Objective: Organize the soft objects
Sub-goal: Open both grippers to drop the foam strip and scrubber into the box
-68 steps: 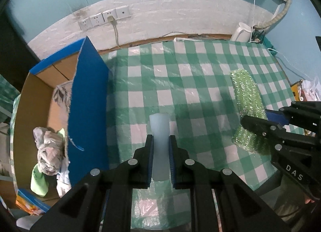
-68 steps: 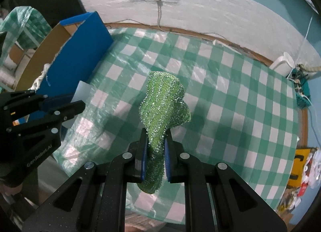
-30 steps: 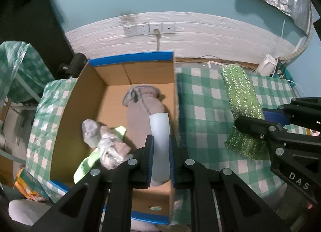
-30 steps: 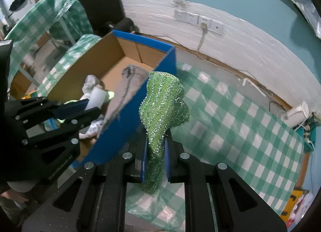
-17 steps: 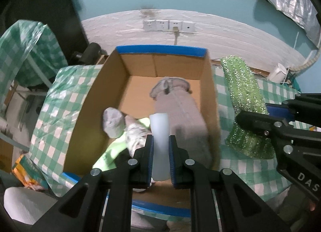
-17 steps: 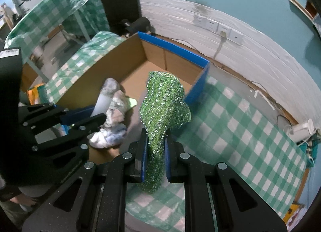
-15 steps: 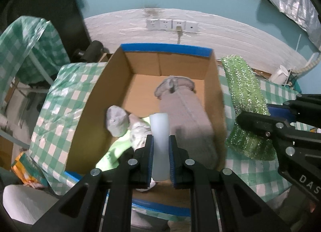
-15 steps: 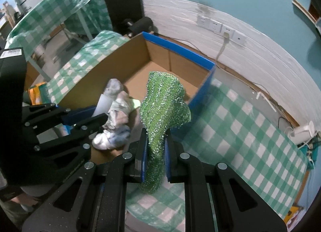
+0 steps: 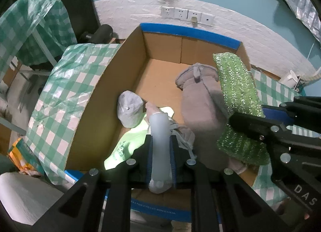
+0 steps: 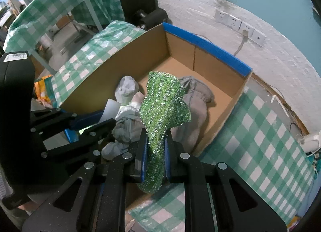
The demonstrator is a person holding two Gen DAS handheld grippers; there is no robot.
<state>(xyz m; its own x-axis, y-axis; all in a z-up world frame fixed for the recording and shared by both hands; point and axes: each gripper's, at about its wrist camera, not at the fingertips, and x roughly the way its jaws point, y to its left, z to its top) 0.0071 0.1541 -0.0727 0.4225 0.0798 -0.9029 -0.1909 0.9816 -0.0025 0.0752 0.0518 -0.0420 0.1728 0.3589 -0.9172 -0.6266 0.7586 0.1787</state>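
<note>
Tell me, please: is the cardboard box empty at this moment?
No, the cardboard box already holds a grey cloth item, a crumpled grey-white bundle and a light green piece.

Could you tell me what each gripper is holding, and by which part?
Left gripper: pale foam strip, gripped mid-length. Right gripper: green glittery cloth, pinched low.

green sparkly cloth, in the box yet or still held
Held, not in. The right gripper is shut on the green sparkly cloth, above the cardboard box.
</note>
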